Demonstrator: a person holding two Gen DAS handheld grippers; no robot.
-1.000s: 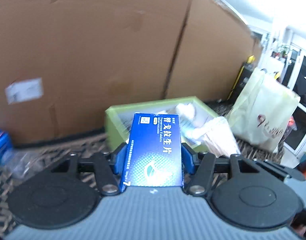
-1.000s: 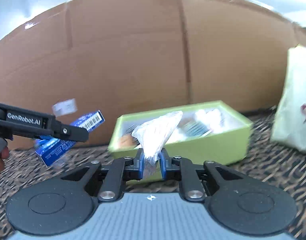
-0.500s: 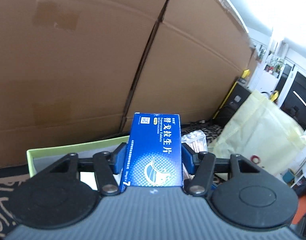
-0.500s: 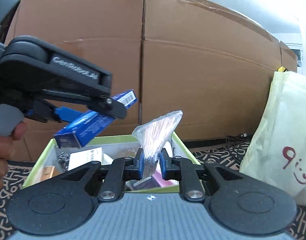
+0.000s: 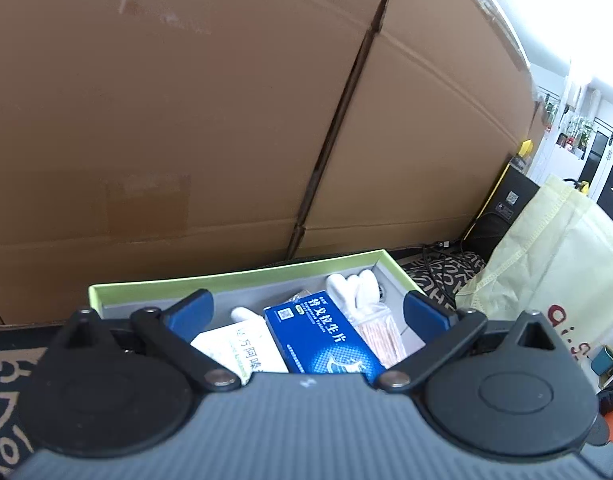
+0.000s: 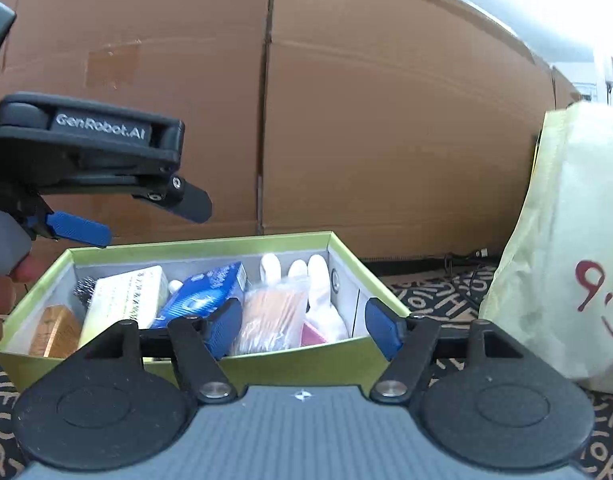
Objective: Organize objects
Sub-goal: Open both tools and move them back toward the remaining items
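left wrist view: the left gripper (image 5: 308,314) has just spread its jaws wide with nothing clamped, and the blue box (image 5: 322,338) lies low centre inside the green tray (image 5: 234,278). right wrist view: the right gripper (image 6: 304,326), jaws likewise just parted and empty, hovers at the tray's near wall, with the clear packet (image 6: 272,316) lying inside beside white gloves (image 6: 310,280).

Bright daylight glare upper right; fisheye-curved edges

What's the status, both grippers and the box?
Left gripper and right gripper open, jaws just opened, nothing between them. Blue carton and clear packet lie in green box. Nothing blocking.
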